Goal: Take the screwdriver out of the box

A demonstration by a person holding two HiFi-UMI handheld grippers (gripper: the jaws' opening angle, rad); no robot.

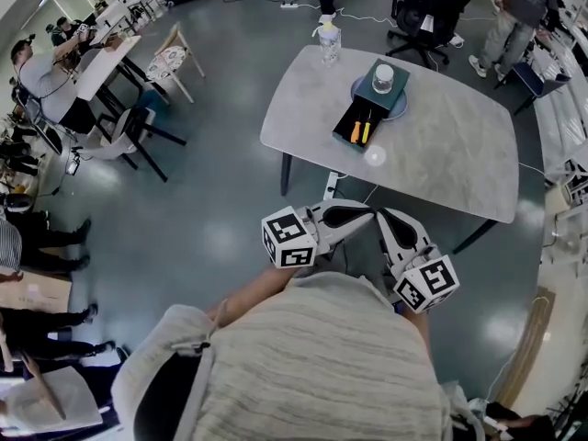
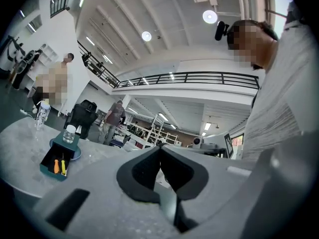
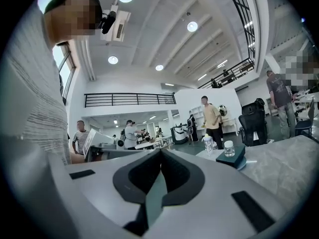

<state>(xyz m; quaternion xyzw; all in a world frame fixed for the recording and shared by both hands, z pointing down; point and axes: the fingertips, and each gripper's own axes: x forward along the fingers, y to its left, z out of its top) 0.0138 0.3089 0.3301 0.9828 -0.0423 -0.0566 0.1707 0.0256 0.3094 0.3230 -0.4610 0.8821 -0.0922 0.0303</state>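
Observation:
A dark teal box [image 1: 375, 95] stands on the grey table [image 1: 459, 154], its drawer pulled out toward me. In the drawer lie an orange-handled and a yellow-handled screwdriver [image 1: 360, 132]. In the left gripper view the box [image 2: 57, 157] and the screwdrivers [image 2: 59, 166] show at the far left. The right gripper view shows only the box [image 3: 230, 159] from the side. My left gripper [image 1: 366, 213] and right gripper [image 1: 386, 217] hang in front of my chest, short of the table edge, tips close together. Both are shut and empty, as the left gripper [image 2: 160, 146] and right gripper [image 3: 160, 150] show in their own views.
A small clear jar [image 1: 383, 78] stands on the box, which rests on a blue plate [image 1: 399, 110]. A plastic bottle [image 1: 329, 42] stands at the table's far corner. An office chair [image 1: 424, 7], people and other chairs [image 1: 124, 131] are around the room.

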